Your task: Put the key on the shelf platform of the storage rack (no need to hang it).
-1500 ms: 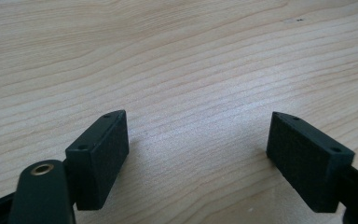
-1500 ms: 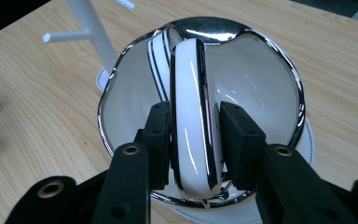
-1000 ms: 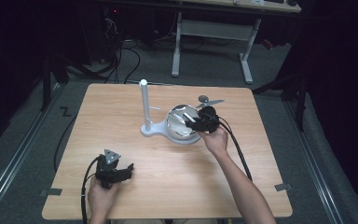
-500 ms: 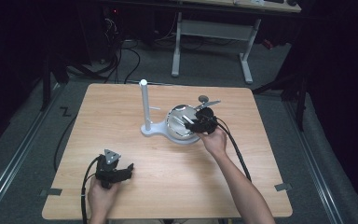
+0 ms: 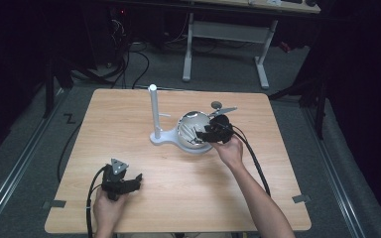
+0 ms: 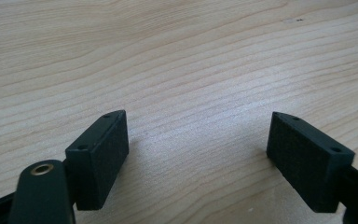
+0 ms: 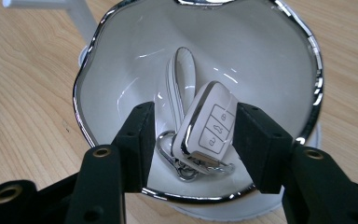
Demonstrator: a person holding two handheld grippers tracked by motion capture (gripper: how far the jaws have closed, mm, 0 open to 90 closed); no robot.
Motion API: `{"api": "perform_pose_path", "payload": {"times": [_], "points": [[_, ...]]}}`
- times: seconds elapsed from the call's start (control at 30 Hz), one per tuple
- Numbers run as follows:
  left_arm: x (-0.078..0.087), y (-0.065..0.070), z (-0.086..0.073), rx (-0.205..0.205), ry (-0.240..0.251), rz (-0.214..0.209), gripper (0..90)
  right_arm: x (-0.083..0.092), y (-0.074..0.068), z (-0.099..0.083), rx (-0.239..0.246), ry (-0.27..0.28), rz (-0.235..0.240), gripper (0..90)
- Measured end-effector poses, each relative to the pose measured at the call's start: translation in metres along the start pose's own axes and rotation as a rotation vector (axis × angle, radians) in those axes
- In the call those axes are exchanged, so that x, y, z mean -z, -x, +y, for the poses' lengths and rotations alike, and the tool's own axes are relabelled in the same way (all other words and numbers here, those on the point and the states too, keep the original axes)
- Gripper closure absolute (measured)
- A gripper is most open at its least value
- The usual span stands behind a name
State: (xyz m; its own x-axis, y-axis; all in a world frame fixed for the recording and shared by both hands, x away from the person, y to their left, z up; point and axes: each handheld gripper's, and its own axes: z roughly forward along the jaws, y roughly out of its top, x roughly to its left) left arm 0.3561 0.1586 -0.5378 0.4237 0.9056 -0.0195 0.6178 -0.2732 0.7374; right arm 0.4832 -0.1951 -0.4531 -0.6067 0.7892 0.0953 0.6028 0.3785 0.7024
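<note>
A white car key fob with a white strap and a metal ring lies tilted inside a white bowl with a chrome rim. In the high view the bowl sits mid-table against a white stand. My right gripper reaches into the bowl, open, with one jaw on each side of the fob. The right jaw is at the fob's edge and the left jaw stands a little off it. The same gripper hangs over the bowl's right rim. My left gripper rests at the table's front left, open over bare wood.
A white upright post rises from the stand's base left of the bowl. A small grey metal piece lies just behind the bowl. The wooden table has bare room at left and front. Cables trail from both grippers.
My right gripper has edged slightly leftward and down into the bowl. The left gripper has not moved.
</note>
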Motion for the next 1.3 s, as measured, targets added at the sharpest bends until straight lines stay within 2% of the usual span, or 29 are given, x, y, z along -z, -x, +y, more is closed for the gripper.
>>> {"api": "perform_pose_path", "payload": {"times": [0.17, 0.23, 0.83, 0.97, 1.07, 1.3], "points": [[0.0, 0.0, 0.0, 0.0, 0.001, 0.001, 21.0, 0.011, 0.003, -0.002, -0.008, 0.03, -0.005, 49.3], [0.0, 0.0, 0.0, 0.0, 0.001, 0.001, 21.0, 0.017, 0.007, -0.007, -0.031, 0.052, -0.01, 50.1], [0.0, 0.0, 0.0, 0.0, 0.0, 0.0, 21.0, 0.042, 0.015, -0.015, -0.044, 0.085, 0.002, 50.8], [0.0, 0.0, 0.0, 0.0, 0.0, 0.0, 21.0, 0.049, 0.019, -0.022, -0.071, 0.105, -0.006, 51.7], [0.0, 0.0, 0.0, 0.0, 0.0, 0.0, 21.0, 0.052, 0.022, -0.025, -0.071, 0.096, -0.012, 51.7], [0.0, 0.0, 0.0, 0.0, 0.0, 0.0, 21.0, 0.064, 0.024, -0.028, -0.079, 0.114, -0.017, 51.8]]}}
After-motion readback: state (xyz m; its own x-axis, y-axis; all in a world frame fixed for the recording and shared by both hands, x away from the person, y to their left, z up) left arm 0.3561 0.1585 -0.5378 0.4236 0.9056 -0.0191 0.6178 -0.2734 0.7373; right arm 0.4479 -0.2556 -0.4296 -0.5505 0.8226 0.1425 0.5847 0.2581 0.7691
